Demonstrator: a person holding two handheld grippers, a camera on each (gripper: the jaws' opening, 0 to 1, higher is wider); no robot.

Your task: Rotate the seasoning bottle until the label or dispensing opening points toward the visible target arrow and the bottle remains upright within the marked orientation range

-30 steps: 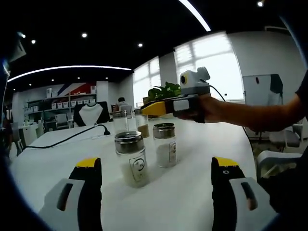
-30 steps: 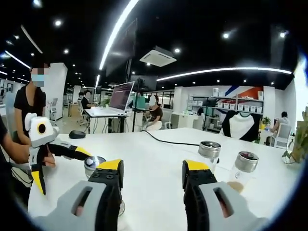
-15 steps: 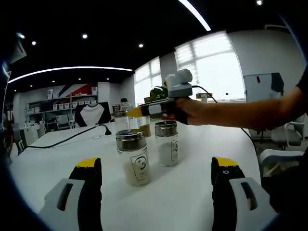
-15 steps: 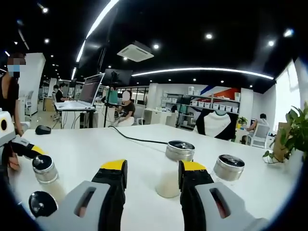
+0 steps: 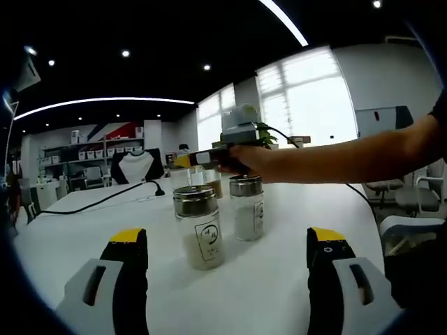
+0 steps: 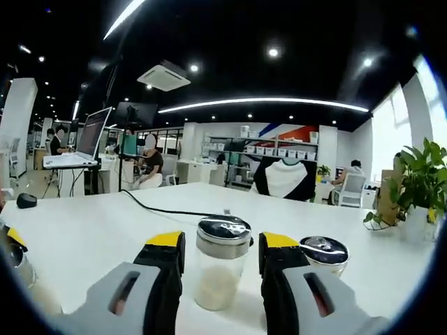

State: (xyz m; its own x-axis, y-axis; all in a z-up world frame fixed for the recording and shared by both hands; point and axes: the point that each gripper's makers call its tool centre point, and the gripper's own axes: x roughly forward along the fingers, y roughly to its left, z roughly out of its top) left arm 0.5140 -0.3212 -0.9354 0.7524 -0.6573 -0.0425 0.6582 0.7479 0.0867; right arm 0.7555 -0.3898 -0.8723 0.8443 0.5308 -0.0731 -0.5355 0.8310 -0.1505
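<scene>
The right gripper [image 6: 220, 262] straddles a steel-capped seasoning bottle [image 6: 222, 262] (jaws wide, not clamped) ready to twist it, while the left gripper [image 5: 227, 241] waits open, empty.

Near bottle [image 5: 198, 228] label: small round mark and print, too small to read.
Second bottle [image 5: 247, 207] label: print there, unreadable.
Far shelf boxes [image 6: 276, 150]: no legible text.
</scene>
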